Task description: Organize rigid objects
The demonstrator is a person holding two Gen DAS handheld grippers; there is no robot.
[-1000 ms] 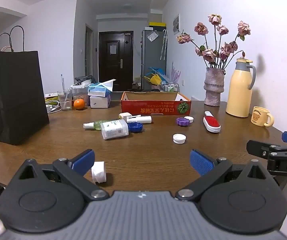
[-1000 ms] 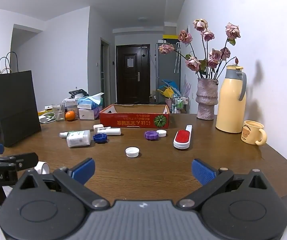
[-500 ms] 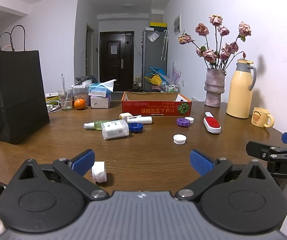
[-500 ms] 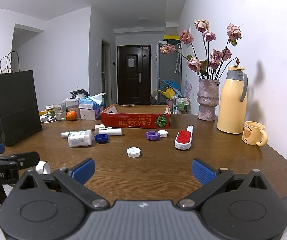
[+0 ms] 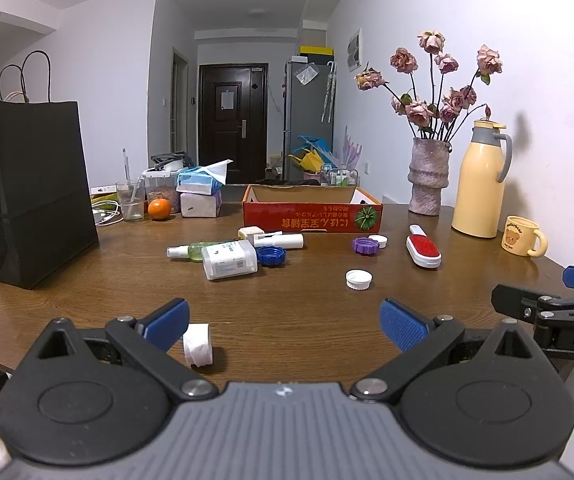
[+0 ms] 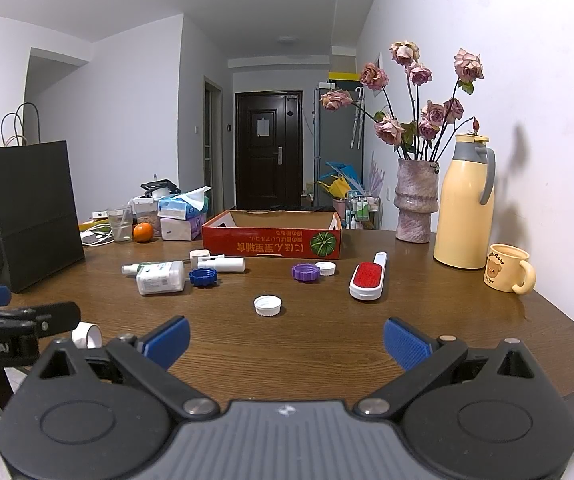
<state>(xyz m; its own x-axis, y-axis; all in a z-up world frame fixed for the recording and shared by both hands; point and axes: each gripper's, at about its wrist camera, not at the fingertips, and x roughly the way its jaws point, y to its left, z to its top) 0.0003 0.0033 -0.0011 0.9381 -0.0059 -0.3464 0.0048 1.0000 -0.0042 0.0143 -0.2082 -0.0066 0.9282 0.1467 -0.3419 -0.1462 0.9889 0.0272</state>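
Brown wood fills my view: the oval wooden table runs ahead of both tools; my left gripper has its blue-padded fingers spread wide with nothing between them, and my right gripper is equally wide apart and empty. Just beside my left tool's left fingertip lies a small white roll of tape, its axis pointing roughly sideways; straight ahead of my right tool sits a white ribbed bottle cap, open side up. Farther ahead and right of it, the red-and-white lint brush lies flat, long axis running away from me, handle toward the far end; ahead and left, a white rectangular plastic bottle lies on its side, long axis crosswise, a blue screw cap touching or just beside its right end; a purple screw cap sits near a second white cap. Beyond all these stands the red open cardboard box, long side facing me.
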